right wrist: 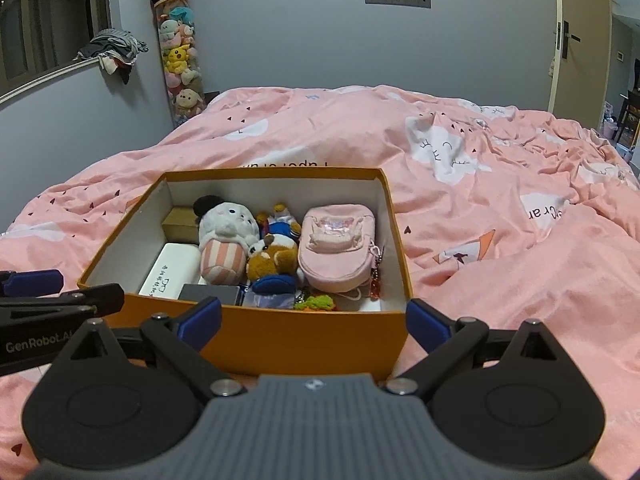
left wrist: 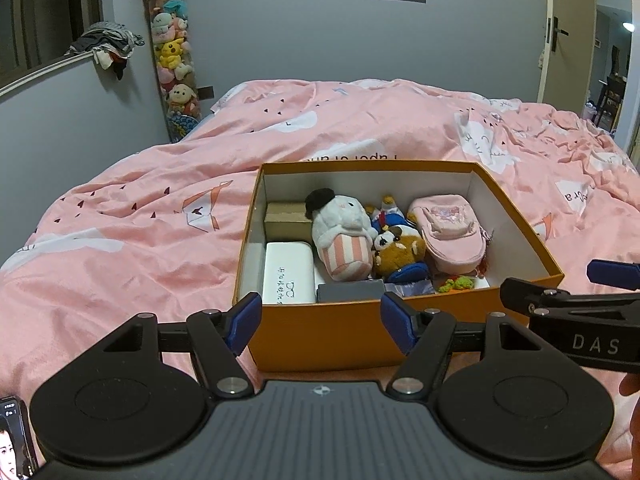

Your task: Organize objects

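Observation:
An orange cardboard box (left wrist: 320, 332) (right wrist: 280, 344) stands open on the pink bed. Inside lie a white plush in a striped cup (left wrist: 344, 236) (right wrist: 226, 240), a brown bear plush (left wrist: 400, 254) (right wrist: 274, 258), a pink mini backpack (left wrist: 450, 234) (right wrist: 336, 250), a white glasses case (left wrist: 287, 274) (right wrist: 170, 270), a tan box (left wrist: 286, 220), a grey box (left wrist: 350, 292) and a small green toy (left wrist: 458, 283) (right wrist: 318, 303). My left gripper (left wrist: 322, 322) is open and empty just before the box's near wall. My right gripper (right wrist: 314, 324) is open and empty at the same wall.
The pink duvet (left wrist: 140, 220) (right wrist: 500, 220) covers the bed all around the box. A clear tube of plush toys (left wrist: 174, 60) stands at the far wall. Clothes (left wrist: 108, 46) lie on the sill. A phone (left wrist: 14, 440) shows at the lower left. A door (right wrist: 580, 40) is far right.

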### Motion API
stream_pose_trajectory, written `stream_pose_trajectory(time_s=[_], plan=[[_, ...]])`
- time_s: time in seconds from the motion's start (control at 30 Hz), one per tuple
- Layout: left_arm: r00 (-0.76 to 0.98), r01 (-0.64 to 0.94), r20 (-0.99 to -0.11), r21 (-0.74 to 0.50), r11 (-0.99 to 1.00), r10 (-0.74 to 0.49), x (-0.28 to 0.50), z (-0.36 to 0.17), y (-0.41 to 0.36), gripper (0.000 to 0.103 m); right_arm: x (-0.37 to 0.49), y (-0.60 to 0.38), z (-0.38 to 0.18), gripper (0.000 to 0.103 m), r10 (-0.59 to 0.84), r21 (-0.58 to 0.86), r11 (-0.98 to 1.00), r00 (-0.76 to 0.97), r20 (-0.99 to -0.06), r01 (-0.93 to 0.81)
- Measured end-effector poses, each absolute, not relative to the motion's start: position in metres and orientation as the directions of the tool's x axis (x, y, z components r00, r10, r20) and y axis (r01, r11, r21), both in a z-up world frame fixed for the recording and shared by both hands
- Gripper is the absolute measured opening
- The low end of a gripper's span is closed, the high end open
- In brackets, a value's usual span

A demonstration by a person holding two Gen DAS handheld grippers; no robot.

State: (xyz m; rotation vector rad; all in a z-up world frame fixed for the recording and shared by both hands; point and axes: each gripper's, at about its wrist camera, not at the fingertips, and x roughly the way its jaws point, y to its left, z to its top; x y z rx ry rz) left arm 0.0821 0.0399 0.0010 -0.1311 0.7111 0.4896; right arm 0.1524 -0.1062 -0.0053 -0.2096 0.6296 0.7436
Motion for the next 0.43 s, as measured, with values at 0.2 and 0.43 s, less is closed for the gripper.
stream_pose_trajectory(time_s=[0.2,0.43], plan=[[0.66,-0.462,-0.655,0.033,0.886,0.368,0.0826,0.0001,0.0376,0.077,0.1531,-0.106,-0.0054,0.099,0.56,0.028,0.725,0.565,-0.606,-0.689],[0.655,-0.45,-0.666,0.033,0.892,0.355,0.0848,-0.0057,0.0385,0.077,0.1564,-0.1069,-0.0105,0.099,0.551,0.039,0.737,0.565,-0.614,-0.675]])
